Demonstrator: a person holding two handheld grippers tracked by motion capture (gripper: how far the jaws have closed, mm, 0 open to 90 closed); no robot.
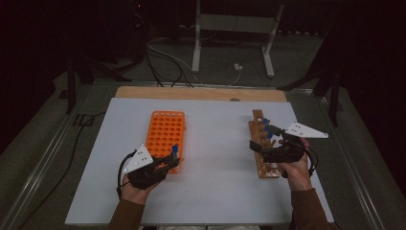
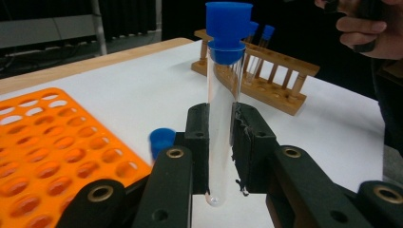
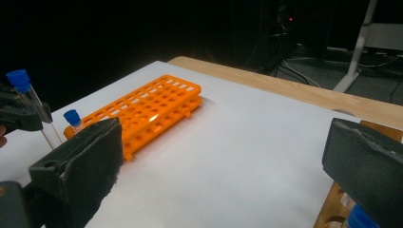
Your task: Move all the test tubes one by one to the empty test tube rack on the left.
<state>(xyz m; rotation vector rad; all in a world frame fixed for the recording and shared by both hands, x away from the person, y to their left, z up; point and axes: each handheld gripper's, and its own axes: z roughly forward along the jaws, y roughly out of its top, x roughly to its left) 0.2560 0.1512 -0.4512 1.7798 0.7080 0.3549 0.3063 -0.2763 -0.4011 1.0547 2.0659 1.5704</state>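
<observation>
Beside the orange rack (image 2: 52, 142), left claw (image 2: 220, 142) clamps an upright blue-capped tube (image 2: 222, 118); right claw (image 3: 228, 175) gapes over the wooden rack (image 1: 262, 143)

The table (image 1: 215, 163) has a white top, and along its far edge a strip of bare wood shows. On its left part lies an orange rack (image 1: 165, 132) with many round holes, set lengthwise from near to far. On the right part, well apart from it, stands a wooden rack (image 1: 262, 153), also lengthwise, near the right edge.
</observation>
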